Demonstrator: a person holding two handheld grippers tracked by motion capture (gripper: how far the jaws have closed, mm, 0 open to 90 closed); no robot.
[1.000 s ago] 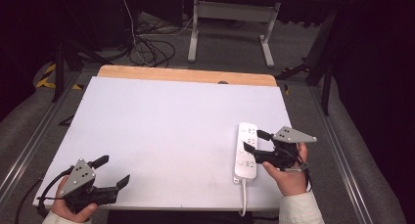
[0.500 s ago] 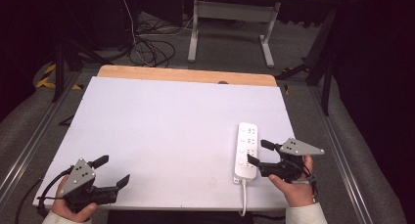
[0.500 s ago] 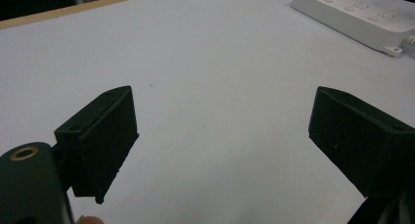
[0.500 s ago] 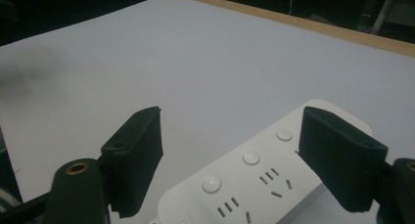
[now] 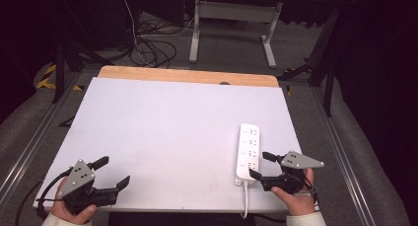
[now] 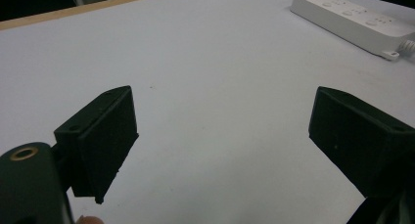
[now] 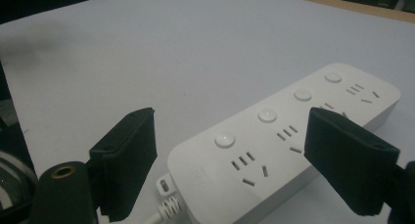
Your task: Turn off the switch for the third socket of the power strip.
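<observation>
- White power strip (image 5: 248, 152) lies flat on the white table (image 5: 167, 127), at about 4 o'clock from the table's middle, near the right edge. Long axis runs 12 to 6 o'clock; its white cord (image 5: 245, 201) leaves the 6 o'clock end and drops over the near edge.
- Four round buttons along the strip, a socket set beside each, seen in the right gripper view (image 7: 284, 150).
- Right gripper (image 5: 260, 165) in the person's right hand (image 5: 293, 196), at 5 o'clock on the table, just beside the strip's cord end, jaws pointing toward 9 o'clock.
- Its jaws have just been opening and stand wide. In its own view the strip's near end lies between them (image 7: 230, 158); pads not pressing on it.
- Left gripper (image 5: 112, 171) in the left hand (image 5: 74, 211), at the 7 o'clock corner, well apart from the strip.
- Its jaws stand wide over bare table, nothing between them (image 6: 222, 136). Strip shows far off at 1 o'clock in that view (image 6: 350, 21).
- Wooden strip (image 5: 187, 76) edges the table at 12 o'clock.
</observation>
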